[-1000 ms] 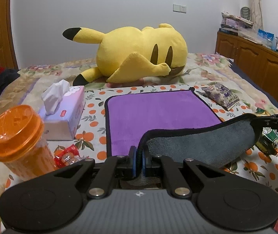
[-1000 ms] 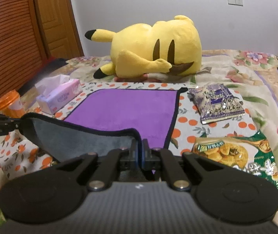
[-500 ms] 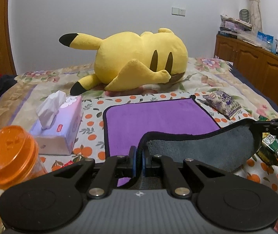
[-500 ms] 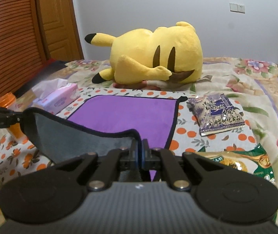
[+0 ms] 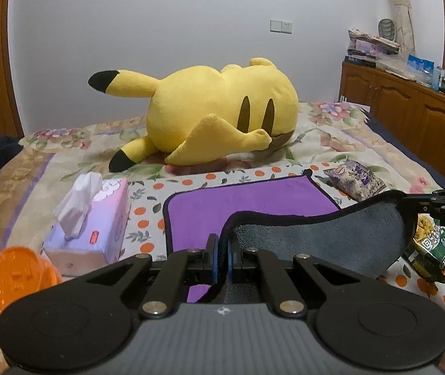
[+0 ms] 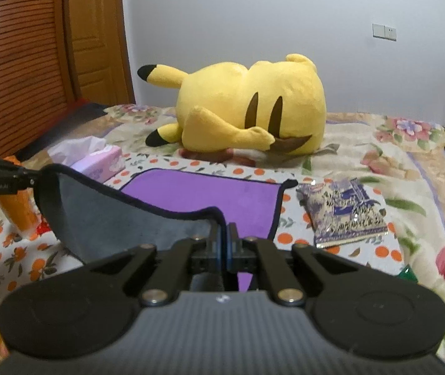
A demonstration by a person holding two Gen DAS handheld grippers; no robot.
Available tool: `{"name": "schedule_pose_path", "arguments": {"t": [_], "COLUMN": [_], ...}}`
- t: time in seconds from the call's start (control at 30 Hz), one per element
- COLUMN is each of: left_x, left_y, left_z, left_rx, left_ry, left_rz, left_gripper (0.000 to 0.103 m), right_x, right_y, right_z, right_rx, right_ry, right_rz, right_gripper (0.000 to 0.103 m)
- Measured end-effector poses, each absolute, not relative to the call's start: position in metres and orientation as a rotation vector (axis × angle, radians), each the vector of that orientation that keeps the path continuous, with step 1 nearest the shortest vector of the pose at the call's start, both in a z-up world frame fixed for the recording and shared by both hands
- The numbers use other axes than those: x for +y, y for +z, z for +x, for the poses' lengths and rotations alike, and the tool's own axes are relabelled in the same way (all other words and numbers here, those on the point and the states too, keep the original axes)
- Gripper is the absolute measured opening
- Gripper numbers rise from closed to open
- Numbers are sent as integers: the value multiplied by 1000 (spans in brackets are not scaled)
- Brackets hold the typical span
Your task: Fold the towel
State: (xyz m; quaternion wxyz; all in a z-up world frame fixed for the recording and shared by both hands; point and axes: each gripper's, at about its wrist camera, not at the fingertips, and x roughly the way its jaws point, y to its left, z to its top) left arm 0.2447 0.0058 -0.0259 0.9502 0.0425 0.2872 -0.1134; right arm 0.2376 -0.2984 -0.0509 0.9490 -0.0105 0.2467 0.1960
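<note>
The towel (image 5: 247, 206) is purple on top and grey underneath, with a dark hem. Its far half lies flat on the bed. My left gripper (image 5: 221, 259) is shut on the near left corner. My right gripper (image 6: 224, 247) is shut on the near right corner. The near edge (image 5: 325, 237) hangs lifted between them, grey side toward me. In the right wrist view the towel (image 6: 210, 197) shows the same way, and the left gripper (image 6: 3, 176) enters from the left. The right gripper (image 5: 441, 207) shows at the right edge of the left wrist view.
A big yellow plush toy (image 5: 222, 122) lies just behind the towel. A tissue box (image 5: 97, 218) and an orange cup (image 5: 13, 278) stand to the left. A purple snack bag (image 6: 344, 212) and a green snack bag (image 5: 435, 250) lie to the right. Wooden cabinets (image 5: 410, 109) line the right wall.
Both grippers have risen and moved toward the plush toy with the towel's near edge. The lifted grey side hangs higher over the purple half.
</note>
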Motion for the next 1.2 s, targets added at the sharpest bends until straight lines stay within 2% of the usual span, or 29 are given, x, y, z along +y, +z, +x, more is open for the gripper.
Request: {"name": "schedule_pose_path", "arguments": {"t": [1.2], "left_x": [-12], "left_y": [17], "left_z": [303], "left_rx": [484], "left_ry": [-185], "left_rz": [142], "left_gripper": [8], "right_x": [-286], "right_y": [-18], "right_z": [289], "right_rx": [375], "right_ry": [373], "right_rz": [-151], "right_gripper": [4]}}
